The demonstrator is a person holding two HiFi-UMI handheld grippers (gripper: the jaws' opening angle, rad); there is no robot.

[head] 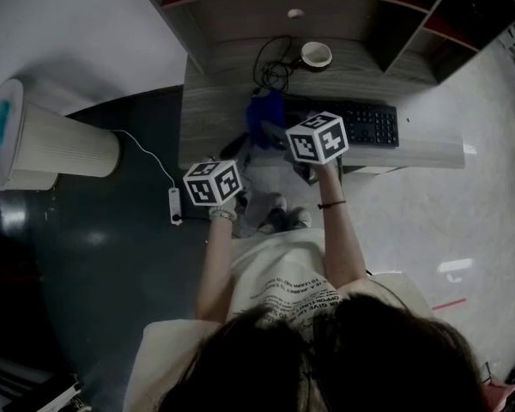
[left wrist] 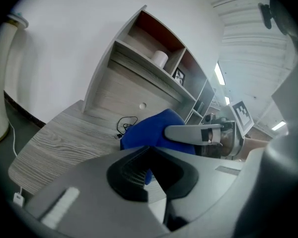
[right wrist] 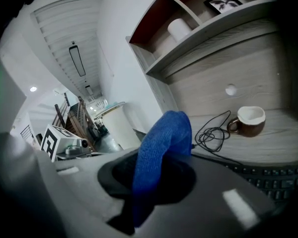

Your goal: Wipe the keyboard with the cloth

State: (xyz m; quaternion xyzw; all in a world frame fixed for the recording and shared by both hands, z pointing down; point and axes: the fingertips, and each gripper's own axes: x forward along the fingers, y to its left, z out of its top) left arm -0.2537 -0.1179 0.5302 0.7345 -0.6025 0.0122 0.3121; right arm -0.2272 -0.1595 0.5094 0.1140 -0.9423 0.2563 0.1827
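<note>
Blue cloth (right wrist: 161,148) is clamped in the right hand-held gripper (right wrist: 151,177): it passes between the closed jaws and stands up from them as a folded hump. In the head view both bare forearms reach forward from the body. The right arm (head: 339,230), with a dark band at the wrist, is stretched further and brings its marker cube (head: 318,137) over the front of the grey wooden worktop (head: 215,110). The left arm (head: 213,256) stays closer to the person, with its cube (head: 212,183) at the front edge of the worktop. From above, the cloth (head: 264,117) is at the left end of the black keyboard (head: 365,124), but this view does not show any jaws. The left hand-held gripper (left wrist: 146,175) is released: its jaws stand apart with nothing gripped, and only a small strip of blue shows through the gap. The same view shows the cloth (left wrist: 149,130) from the other side, with one grey finger (left wrist: 186,133) of the right hand-held gripper lying along it. The keyboard cannot be made out there. The right gripper view gives the keys (right wrist: 268,177) low at the right, a brown mug (right wrist: 249,119) with a white inside, and a coiled black cable (right wrist: 213,133) just beside it. On the shelf above stand a white roll (right wrist: 179,29) and a framed picture (right wrist: 222,1). Only the head view shows the floor, with a pale ribbed cylinder (head: 60,148) and a white power strip (head: 174,204).
</note>
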